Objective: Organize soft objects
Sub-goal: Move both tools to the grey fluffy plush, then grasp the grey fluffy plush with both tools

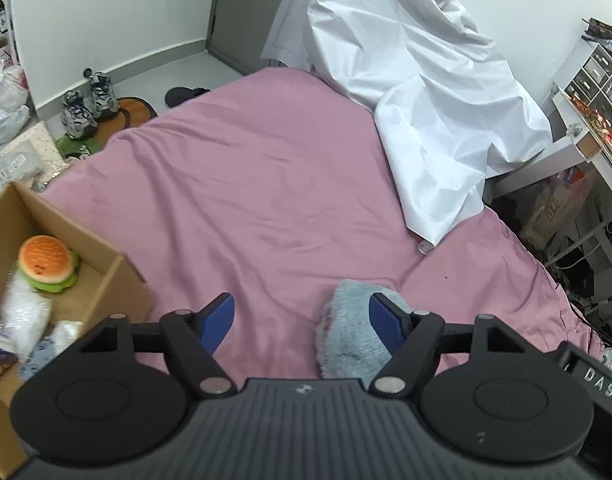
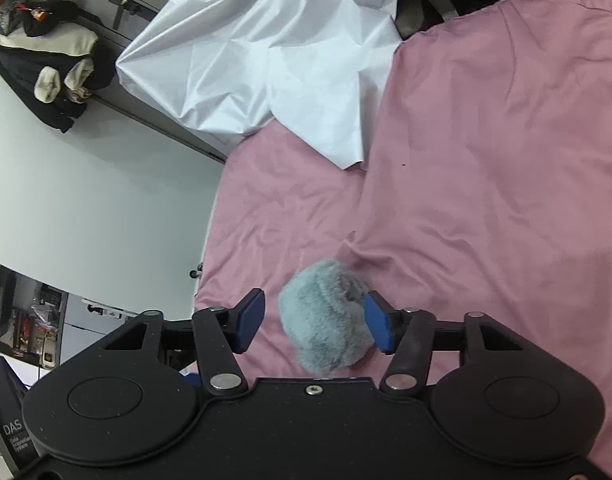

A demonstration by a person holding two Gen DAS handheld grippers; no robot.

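Brown cardboard box [image 1: 106, 276] at bed's left edge: plush burger [image 1: 48, 262], white packets [image 1: 24, 312]. Left gripper [image 1: 302, 322], right gripper [image 2: 314, 322]: jaws spread, the right's around grey-blue fuzzy ball [image 2: 326, 320].

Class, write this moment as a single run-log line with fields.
left gripper: open, empty | right gripper: open around fluffy grey toy on pink bed sheet | cardboard box: holds burger plush

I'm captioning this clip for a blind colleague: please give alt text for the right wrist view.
The right tongs are open around a fluffy grey-blue soft toy lying on a pink bedsheet. A crumpled white sheet lies farther up the bed.
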